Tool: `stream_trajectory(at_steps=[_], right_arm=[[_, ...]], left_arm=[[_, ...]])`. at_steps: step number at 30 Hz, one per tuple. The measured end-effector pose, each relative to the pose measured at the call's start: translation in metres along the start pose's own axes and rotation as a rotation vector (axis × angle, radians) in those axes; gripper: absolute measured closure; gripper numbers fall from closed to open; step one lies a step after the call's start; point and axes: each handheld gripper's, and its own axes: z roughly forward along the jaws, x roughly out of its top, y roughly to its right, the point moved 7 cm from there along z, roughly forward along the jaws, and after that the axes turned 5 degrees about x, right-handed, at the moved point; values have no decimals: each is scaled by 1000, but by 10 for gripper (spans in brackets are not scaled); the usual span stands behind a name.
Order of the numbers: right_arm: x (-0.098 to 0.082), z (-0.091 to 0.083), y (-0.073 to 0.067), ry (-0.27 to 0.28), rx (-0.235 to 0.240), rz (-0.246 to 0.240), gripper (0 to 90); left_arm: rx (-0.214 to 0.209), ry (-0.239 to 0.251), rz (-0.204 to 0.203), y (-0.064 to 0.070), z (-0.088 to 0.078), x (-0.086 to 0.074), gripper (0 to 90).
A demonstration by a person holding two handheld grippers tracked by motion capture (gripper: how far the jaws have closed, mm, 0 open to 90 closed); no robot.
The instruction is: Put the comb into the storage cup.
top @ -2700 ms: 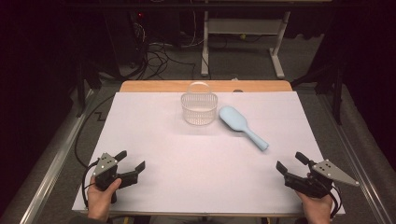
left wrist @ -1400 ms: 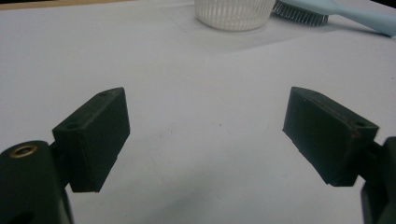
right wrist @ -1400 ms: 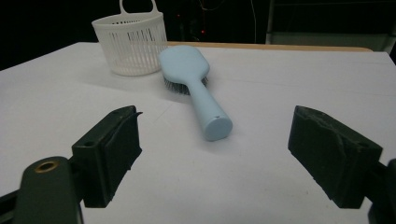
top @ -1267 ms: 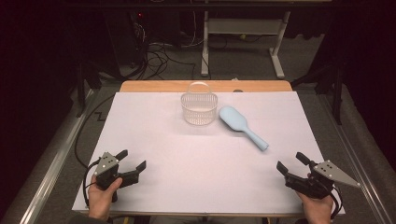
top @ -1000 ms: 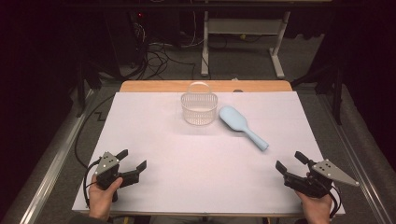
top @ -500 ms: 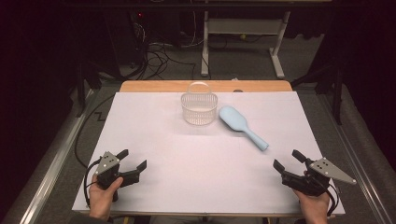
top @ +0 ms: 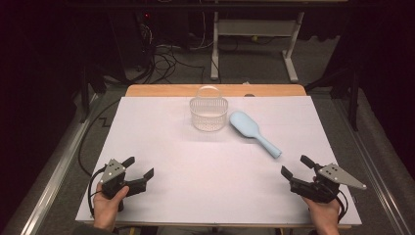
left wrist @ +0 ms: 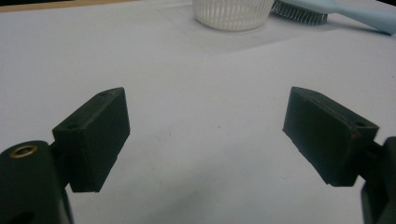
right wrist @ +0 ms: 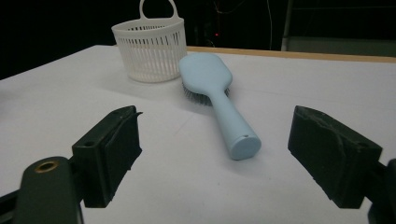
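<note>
A smooth pale-blue plastic hairbrush point(top: 253, 132) lies bristles-down on the matte white worktop point(top: 161, 132), just beside a ribbed white basket point(top: 209, 112), while both grippers' blocky black fingers point(right wrist: 114, 144) gape wide, empty.

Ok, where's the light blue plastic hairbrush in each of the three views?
High view: the light blue plastic hairbrush lies right of centre, handle toward the right claw.
Left gripper view: top right corner, bristles down.
Right gripper view: centre, handle end nearest.
Shared landmark: the white slatted plastic basket beside the brush head.
</note>
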Motion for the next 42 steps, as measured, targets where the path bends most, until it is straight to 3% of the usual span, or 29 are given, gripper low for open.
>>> stream_trajectory(at_steps=[26, 42], right_arm=[[12, 25, -7, -25, 47, 14, 173], [21, 37, -4, -23, 33, 39, 179]], left_arm=[[0, 1, -3, 0, 0, 0, 156], [-1, 0, -1, 1, 0, 0, 156]])
